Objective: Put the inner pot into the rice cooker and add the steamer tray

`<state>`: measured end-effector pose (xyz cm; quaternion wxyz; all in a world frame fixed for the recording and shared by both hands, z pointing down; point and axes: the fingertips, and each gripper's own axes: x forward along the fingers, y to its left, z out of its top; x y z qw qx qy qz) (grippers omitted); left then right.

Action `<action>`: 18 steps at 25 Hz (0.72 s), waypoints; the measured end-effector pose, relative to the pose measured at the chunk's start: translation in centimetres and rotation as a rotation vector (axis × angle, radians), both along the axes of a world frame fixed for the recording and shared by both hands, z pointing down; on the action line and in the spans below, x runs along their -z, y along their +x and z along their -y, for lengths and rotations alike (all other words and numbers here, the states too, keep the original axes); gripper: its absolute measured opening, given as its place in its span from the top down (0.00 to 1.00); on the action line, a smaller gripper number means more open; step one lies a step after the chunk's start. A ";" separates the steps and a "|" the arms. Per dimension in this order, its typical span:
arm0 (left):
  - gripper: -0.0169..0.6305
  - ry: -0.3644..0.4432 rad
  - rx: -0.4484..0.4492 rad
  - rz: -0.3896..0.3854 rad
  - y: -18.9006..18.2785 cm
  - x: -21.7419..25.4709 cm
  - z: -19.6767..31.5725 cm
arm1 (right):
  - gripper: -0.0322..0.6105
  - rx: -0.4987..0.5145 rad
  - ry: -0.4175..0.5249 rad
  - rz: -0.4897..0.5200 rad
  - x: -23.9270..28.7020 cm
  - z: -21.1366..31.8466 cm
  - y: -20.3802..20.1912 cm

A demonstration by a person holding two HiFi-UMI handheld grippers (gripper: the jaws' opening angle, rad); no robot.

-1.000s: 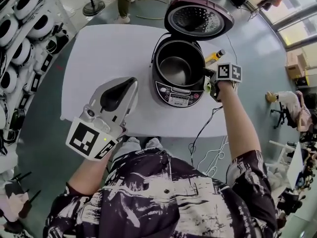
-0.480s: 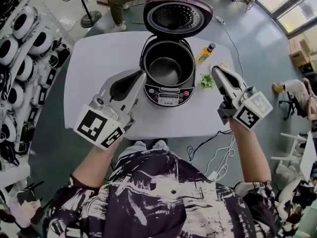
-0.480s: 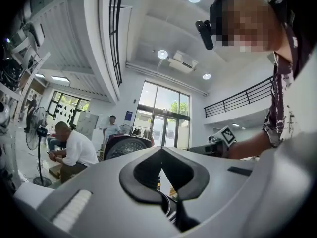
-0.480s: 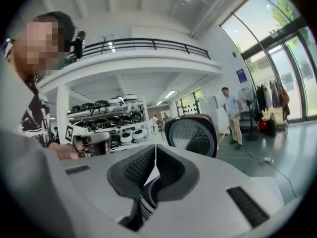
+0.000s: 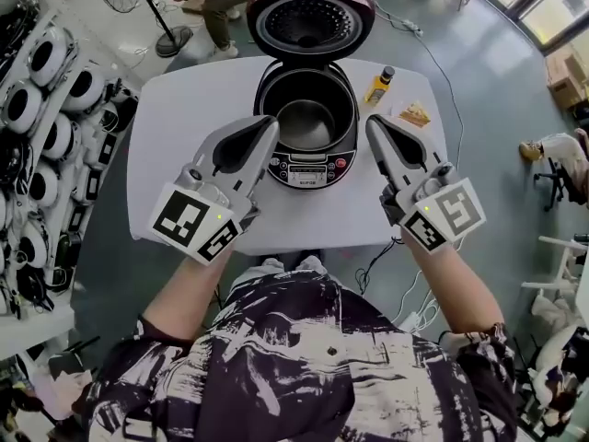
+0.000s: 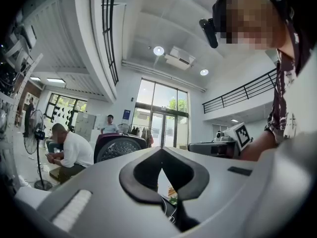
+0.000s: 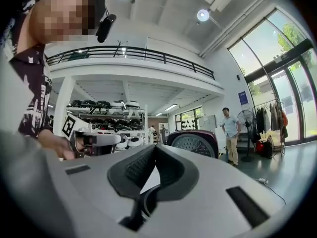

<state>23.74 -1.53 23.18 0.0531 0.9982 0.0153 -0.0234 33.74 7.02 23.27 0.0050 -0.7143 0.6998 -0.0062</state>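
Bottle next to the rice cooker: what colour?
Yellow, with a dark cap. The bottle shows best in the head view.

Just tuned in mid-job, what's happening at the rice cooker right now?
A person holds the left gripper and the right gripper, both shut and empty, above the white table, flanking the front of the dark maroon rice cooker. Its lid stands open, and a grey metal inner pot appears to sit inside already. No steamer tray shows in any view. A yellow bottle and an orange packet sit on the table beyond the right gripper.
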 end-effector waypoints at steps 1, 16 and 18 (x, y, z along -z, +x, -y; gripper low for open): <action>0.97 0.000 0.004 -0.002 0.0 0.2 0.0 | 0.95 0.010 -0.002 0.000 0.0 0.2 -0.3; 0.97 0.040 0.428 -0.020 -17.9 0.4 9.7 | 0.95 0.509 -0.360 -0.130 -12.5 23.3 -18.6; 0.97 0.018 0.490 -0.026 -21.7 -0.7 11.4 | 0.95 0.530 -0.485 -0.159 -17.9 26.5 -20.7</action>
